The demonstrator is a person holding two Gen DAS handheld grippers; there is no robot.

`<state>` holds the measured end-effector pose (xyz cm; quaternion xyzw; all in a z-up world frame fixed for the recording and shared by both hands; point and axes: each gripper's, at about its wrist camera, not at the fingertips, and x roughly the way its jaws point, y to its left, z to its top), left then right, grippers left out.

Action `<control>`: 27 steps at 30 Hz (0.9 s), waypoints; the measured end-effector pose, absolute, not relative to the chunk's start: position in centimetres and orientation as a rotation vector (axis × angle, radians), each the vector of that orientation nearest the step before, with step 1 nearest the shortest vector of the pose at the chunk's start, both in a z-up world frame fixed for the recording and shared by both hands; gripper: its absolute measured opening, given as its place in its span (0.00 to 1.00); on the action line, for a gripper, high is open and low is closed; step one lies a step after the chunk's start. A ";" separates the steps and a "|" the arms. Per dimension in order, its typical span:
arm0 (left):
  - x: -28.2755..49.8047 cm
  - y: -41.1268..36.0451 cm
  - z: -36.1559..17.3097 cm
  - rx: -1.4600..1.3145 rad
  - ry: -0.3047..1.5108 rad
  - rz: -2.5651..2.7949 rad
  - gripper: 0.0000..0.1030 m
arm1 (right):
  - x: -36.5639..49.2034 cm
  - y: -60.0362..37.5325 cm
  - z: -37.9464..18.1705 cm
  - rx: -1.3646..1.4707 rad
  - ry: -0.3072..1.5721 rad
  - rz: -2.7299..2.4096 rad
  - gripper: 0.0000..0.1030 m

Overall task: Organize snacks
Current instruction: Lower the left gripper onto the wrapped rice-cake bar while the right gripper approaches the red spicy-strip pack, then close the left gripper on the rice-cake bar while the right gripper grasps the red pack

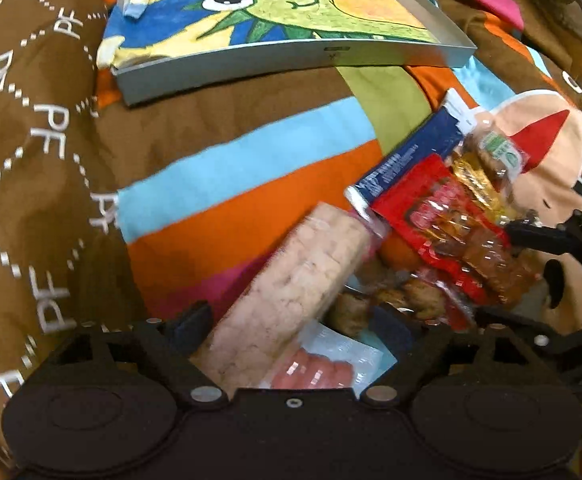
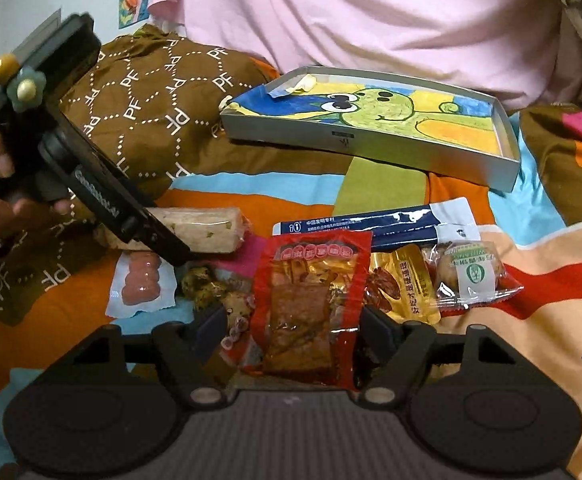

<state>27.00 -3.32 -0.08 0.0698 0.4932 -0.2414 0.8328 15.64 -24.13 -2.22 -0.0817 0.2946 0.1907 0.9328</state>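
A pile of snacks lies on a colourful blanket. My left gripper (image 1: 291,324) is open around a pale rice-cracker bar (image 1: 291,292), its fingers on either side; the bar also shows in the right wrist view (image 2: 211,228), partly behind the left gripper (image 2: 171,248). My right gripper (image 2: 291,328) is open around a red packet of dried tofu (image 2: 307,304), also seen in the left wrist view (image 1: 443,220). A blue sachet (image 2: 391,224), a gold packet (image 2: 407,284), a cake packet (image 2: 471,272) and a pink sausage packet (image 2: 141,284) lie around.
A shallow grey box (image 2: 371,148) lined with a green cartoon drawing stands behind the snacks; it also shows in the left wrist view (image 1: 291,64). A brown patterned cushion (image 2: 151,96) lies at the left. A pink sheet (image 2: 351,20) hangs behind.
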 end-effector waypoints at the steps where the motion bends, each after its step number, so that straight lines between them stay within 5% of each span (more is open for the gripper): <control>1: 26.8 -3.5 -0.1 0.142 1.052 -0.513 0.84 | 15.6 -24.1 -2.2 -0.171 0.602 0.389 0.76; 8: 25.2 -5.2 -0.3 0.160 1.076 -0.500 0.74 | 15.6 -24.0 -2.1 -0.187 0.600 0.379 0.76; 16: 24.0 -5.6 -0.2 0.177 1.002 -0.426 0.45 | 15.5 -23.8 -2.2 -0.210 0.588 0.365 0.77; 27: 22.5 -6.6 -0.7 0.109 0.883 -0.343 0.34 | 15.1 -23.2 -2.5 -0.254 0.542 0.372 0.73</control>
